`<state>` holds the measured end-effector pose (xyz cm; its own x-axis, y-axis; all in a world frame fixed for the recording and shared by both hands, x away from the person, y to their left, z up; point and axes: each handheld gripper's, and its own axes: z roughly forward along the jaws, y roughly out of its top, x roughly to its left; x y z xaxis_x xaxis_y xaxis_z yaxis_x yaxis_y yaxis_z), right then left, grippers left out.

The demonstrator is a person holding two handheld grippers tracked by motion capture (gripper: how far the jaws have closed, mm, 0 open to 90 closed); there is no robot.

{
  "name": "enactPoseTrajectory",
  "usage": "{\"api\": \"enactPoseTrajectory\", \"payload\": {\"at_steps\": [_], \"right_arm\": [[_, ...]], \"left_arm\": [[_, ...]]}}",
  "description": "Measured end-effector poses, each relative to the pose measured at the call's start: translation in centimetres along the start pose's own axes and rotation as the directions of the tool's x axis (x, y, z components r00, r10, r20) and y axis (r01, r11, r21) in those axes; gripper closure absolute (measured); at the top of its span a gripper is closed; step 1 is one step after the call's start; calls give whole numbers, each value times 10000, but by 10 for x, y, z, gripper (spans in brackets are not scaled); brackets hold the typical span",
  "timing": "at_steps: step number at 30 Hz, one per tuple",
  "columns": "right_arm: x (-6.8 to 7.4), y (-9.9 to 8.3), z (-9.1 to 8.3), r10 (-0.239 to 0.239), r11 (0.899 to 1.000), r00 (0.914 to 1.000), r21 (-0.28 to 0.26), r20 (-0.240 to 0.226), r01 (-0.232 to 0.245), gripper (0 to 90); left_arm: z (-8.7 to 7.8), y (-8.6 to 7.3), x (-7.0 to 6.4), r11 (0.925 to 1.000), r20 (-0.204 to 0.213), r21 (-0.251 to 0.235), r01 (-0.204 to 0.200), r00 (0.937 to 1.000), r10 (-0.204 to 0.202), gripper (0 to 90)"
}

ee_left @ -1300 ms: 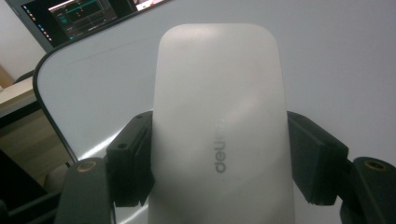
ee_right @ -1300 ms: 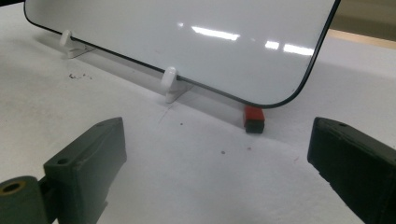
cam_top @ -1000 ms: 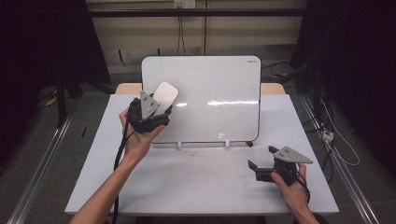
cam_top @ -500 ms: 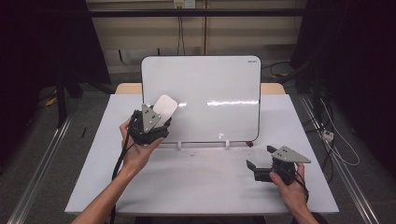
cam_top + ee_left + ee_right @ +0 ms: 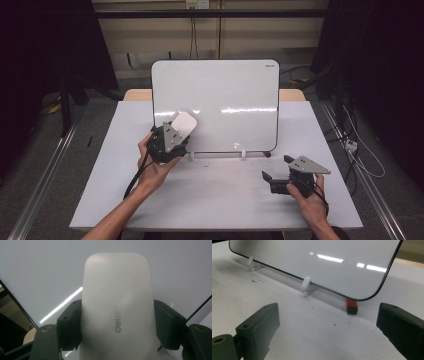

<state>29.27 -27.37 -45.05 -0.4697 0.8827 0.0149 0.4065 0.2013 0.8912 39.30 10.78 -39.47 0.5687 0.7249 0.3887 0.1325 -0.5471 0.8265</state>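
Note:
A white board (image 5: 220, 100) stands upright on two white clip feet (image 5: 307, 286) near the table's far side. My left gripper (image 5: 175, 132) is shut on a white eraser (image 5: 184, 123) marked "deli" (image 5: 117, 315), held at the board's lower left face. In the left gripper view both jaws clamp the eraser's sides, with the board (image 5: 50, 270) right behind it. My right gripper (image 5: 272, 180) rests open on the table at the front right, nothing between its jaws (image 5: 329, 325). A small red and black block (image 5: 351, 306) lies under the board's lower right corner.
The white table (image 5: 220, 200) has bare room in front of the board. Dark specks (image 5: 257, 280) lie near the left clip foot. Metal rails and cables run along the floor on both sides of the table.
My left gripper has carried the eraser down the board's face and slightly right. The right gripper has barely moved.

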Motion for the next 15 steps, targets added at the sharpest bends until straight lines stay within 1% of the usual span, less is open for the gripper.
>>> {"api": "enactPoseTrajectory", "payload": {"at_steps": [2,3,5,6,8,11,13,14,15], "right_arm": [[-1,0,0,83,10000,10000,20,8,-83,45],[-1,0,1,97,10000,9999,10,30,-97,45],[-1,0,1,54,10000,10000,20,42,-54,45],[-1,0,1,40,10000,10000,8,36,-40,45],[0,0,2,30,10000,10000,43,33,-31,45],[-1,0,1,71,10000,10000,35,69,-71,45],[-1,0,1,87,9999,9999,86,68,-88,45],[0,0,1,85,9999,9999,78,60,-85,45],[0,0,1,61,10000,10000,75,56,-61,45]], "left_arm": [[2,-2,0,10000,-6,51,39,10000,-38,311],[4,-3,1,9999,-36,102,-10,10000,10,311],[9,-6,1,9997,-37,253,-29,10000,30,311],[12,-8,1,9997,-64,249,4,10000,-2,311],[16,-10,1,9993,-186,351,-117,9998,124,311],[20,-11,1,9993,-202,345,-130,9997,137,311],[21,-12,-1,9978,-404,394,-526,9977,542,311],[22,-12,-2,9971,-443,421,-639,9969,658,311],[22,-12,-3,9969,-479,454,-637,9967,659,311]]}}
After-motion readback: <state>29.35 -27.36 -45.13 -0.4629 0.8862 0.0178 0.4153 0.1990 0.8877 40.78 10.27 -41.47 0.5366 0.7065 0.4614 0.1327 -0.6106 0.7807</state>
